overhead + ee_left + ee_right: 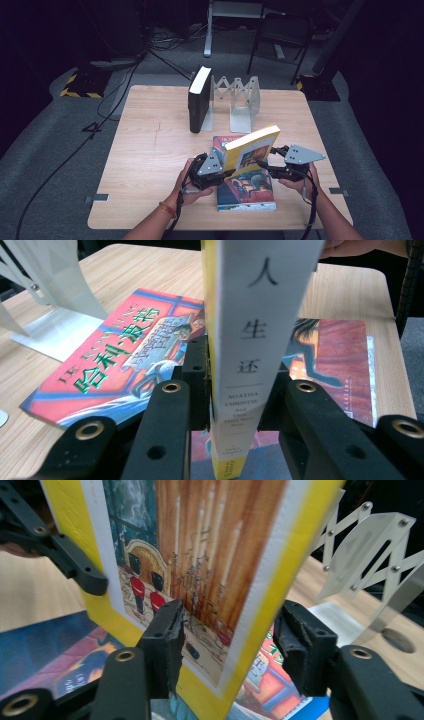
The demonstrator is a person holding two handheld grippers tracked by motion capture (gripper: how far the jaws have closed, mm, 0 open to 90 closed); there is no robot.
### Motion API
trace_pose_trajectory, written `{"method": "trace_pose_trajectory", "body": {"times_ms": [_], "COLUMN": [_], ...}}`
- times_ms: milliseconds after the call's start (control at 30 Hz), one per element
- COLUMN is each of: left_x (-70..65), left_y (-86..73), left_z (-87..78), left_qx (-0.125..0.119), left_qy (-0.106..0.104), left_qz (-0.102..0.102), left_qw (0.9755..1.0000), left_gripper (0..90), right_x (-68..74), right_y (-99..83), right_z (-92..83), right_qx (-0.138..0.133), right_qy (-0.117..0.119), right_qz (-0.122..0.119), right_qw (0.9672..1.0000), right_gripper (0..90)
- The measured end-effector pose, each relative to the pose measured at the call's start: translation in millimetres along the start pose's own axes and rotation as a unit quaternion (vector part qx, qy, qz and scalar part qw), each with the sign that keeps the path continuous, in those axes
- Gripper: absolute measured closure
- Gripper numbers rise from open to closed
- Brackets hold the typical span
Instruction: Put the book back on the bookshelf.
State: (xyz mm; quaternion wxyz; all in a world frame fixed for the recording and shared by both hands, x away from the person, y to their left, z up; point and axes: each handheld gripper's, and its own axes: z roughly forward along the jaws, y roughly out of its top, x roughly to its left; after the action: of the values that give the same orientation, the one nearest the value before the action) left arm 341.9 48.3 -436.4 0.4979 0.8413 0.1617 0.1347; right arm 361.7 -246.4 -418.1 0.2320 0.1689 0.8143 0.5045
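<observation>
So the yellow book (250,150) is up off the counter (150,150), tilted, at the near middle, sitting between two hand-held grippers. The left hand-held gripper (220,167) has it clamped by the spine end; in the left gripper view the white spine runs straight up between the two black jaws, which press on it from either side. The right hand-held gripper (270,167) is at the book's right edge. In the right gripper view its jaws straddle the cover's edge with a clear gap on the far jaw, so they stand roughly half open and aren't squeezing anything.

Three books in total. Right under the raised one lies a red and blue book (245,190), flat on the counter and face up. A black book (199,100) stands upright at the far middle, leaning against the left end of one white expanding book rack (240,100), whose other slots hold nothing.
</observation>
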Motion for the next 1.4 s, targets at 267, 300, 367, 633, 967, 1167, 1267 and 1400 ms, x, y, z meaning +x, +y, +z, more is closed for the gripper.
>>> {"method": "trace_pose_trajectory", "body": {"times_ms": [267, 300, 367, 633, 967, 1167, 1267, 1400], "left_x": [-3.1, -2.7, -2.7, 1.3, 1.9, 3.4, 4.5, 5.9], "left_y": [19.5, 22.1, 28.8, 32.2, 57.1, 72.0, 74.4, 78.7], "left_z": [-1.9, -2.7, -3.8, -3.8, -16.5, -27.8, -29.0, -33.5], "left_qx": [-0.033, -0.038, -0.039, -0.038, -0.085, -0.104, -0.1, -0.112], "left_qy": [0.01, 0.008, 0.012, 0.015, 0.014, 0.018, 0.018, 0.014], "left_qz": [-0.009, -0.008, -0.001, -0.002, 0.006, 0.015, 0.021, 0.017], "left_qw": [0.9994, 0.9992, 0.9992, 0.9992, 0.9962, 0.9943, 0.9946, 0.9935], "left_gripper": [70.6, 70.1, 70.7, 72.0, 70.7, 71.1, 71.5, 71.3], "right_x": [1.0, 1.4, 1.8, 0.3, -0.6, -1.1, -1.5, -2.2], "right_y": [-0.9, -1.1, -1.1, -0.1, -0.5, -0.5, -0.8, -1.2], "right_z": [-2.2, -2.4, -2.4, -0.2, -1.6, -1.7, -1.6, -1.5], "right_qx": [-0.004, -0.004, -0.005, -0.008, -0.011, -0.011, -0.011, -0.012], "right_qy": [-0.001, -0.002, -0.003, -0.005, -0.002, -0.001, -0.001, 0.0], "right_qz": [0.003, 0.005, 0.004, 0.008, 0.011, 0.012, 0.013, 0.014], "right_qw": [1.0, 1.0, 1.0, 0.9999, 0.9999, 0.9999, 0.9999, 0.9998], "right_gripper": [50.2, 50.2, 50.4, 51.9, 53.9, 54.6, 54.9, 55.3]}}
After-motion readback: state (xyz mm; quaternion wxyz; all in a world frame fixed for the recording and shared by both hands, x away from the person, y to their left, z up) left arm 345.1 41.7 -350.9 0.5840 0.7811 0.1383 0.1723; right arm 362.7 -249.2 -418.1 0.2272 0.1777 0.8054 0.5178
